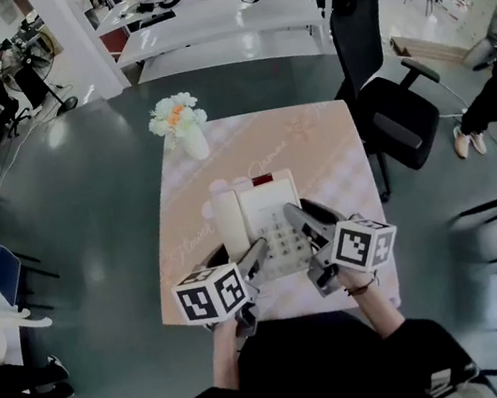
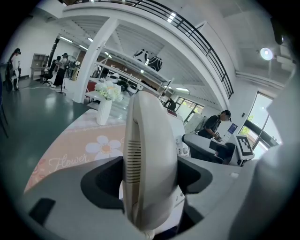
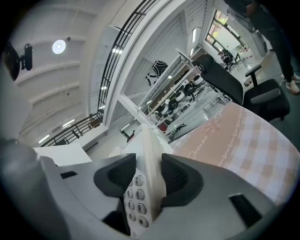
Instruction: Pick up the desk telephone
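The grey-green floor (image 1: 87, 203) spreads wide around you, and on it stands a square table (image 1: 313, 134) under a pale pink cloth printed with flowers. A black office chair (image 1: 395, 110) stands just beside the table's right edge.

The desk telephone (image 1: 265, 214) is over the near middle of the cloth, straight in front of you. It is cream-white, with its handset (image 2: 150, 164) lying along its left side and the keypad (image 3: 133, 201) to the right of that.

You have both tools on it. Your left gripper (image 1: 256, 254) is clamped on the near end of the handset, both pads pressing its sides. Your right gripper (image 1: 301, 217) is clamped on the right edge of the phone's body, one pad over the number keys and the other under the casing.

At the table's far left corner stands a small white vase (image 1: 193, 144), well apart from the telephone, holding white and orange flowers (image 1: 175, 114).
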Motion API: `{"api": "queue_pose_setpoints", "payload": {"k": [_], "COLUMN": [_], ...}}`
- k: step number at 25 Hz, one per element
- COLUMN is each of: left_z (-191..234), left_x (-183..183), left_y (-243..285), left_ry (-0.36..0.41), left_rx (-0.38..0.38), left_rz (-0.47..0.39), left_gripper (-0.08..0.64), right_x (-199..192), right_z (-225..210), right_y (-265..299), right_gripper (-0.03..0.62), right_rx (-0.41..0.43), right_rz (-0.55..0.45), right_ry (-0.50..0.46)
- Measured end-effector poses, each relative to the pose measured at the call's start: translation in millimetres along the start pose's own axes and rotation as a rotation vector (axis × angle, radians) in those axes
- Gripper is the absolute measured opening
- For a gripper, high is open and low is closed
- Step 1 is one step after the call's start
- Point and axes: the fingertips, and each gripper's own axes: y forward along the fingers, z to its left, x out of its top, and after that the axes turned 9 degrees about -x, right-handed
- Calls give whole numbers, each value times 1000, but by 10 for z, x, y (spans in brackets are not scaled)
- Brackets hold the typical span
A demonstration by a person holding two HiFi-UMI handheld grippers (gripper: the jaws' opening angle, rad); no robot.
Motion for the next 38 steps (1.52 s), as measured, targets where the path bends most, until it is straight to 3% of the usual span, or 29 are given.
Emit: {"api": "queue_pose_setpoints", "payload": {"k": [15, 38], "left_z": [-140, -150], "left_x": [171, 128], "left_y": [-150, -165], "left_ry": [48, 51], "left_rx": [-7, -3], "left_rz": [-35, -30], "left_gripper": [324, 324], "right_x": [140, 103], "right_z": [208, 208], "right_y": [-123, -162], "right_gripper": [157, 156], "right_rx": [22, 17], "right_rz": [-41, -34], "right_ry": [-11, -13]}}
